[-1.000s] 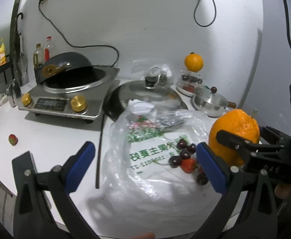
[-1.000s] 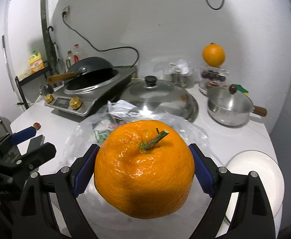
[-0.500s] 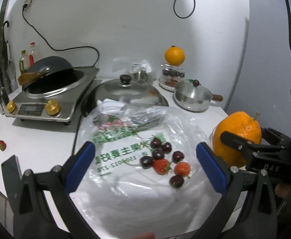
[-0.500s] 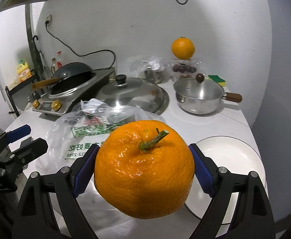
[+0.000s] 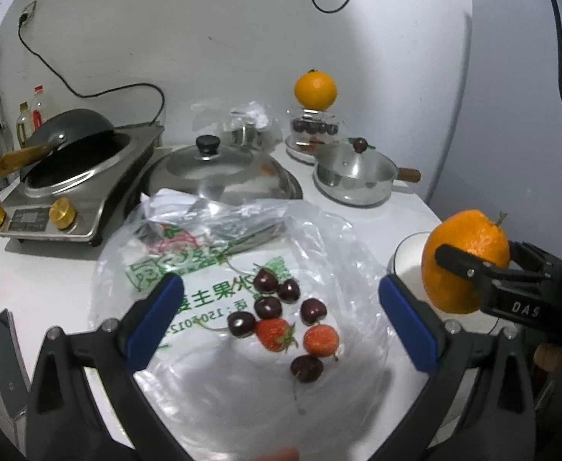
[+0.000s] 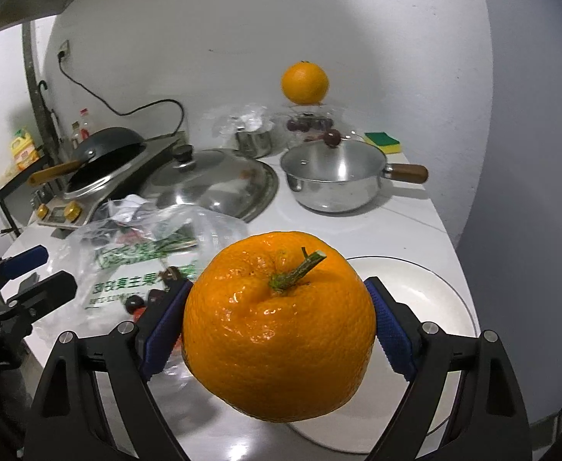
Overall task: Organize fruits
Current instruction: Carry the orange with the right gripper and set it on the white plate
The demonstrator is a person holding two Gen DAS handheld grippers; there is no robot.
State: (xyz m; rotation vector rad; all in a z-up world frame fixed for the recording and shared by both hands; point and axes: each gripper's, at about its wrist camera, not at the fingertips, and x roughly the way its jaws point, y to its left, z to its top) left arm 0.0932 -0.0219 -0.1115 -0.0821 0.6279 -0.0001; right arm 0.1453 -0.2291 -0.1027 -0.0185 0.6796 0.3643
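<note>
Left wrist view: plastic bag point(image 5: 219, 288) reads "150", left tool point(image 5: 277, 307) gapes, right tool point(image 6: 279, 330) marked "DAS" grips orange point(image 6: 279, 326).

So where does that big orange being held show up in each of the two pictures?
Left wrist view: the held orange sits at the far right edge, clamped in the right gripper.
Right wrist view: it fills the lower centre, between the blue pads.
Shared landmark: the small steel saucepan.

Fruit on a bag, cookware behind

Cherries point(image 5: 267, 306) and strawberries point(image 5: 275, 333) lie on the plastic bag point(image 5: 211, 376) at lower centre; pot lid point(image 5: 219, 171) behind, stove point(image 5: 77, 188) upper left, saucepan point(image 5: 352, 178) upper right, plate point(image 6: 430, 296) lower right.
</note>
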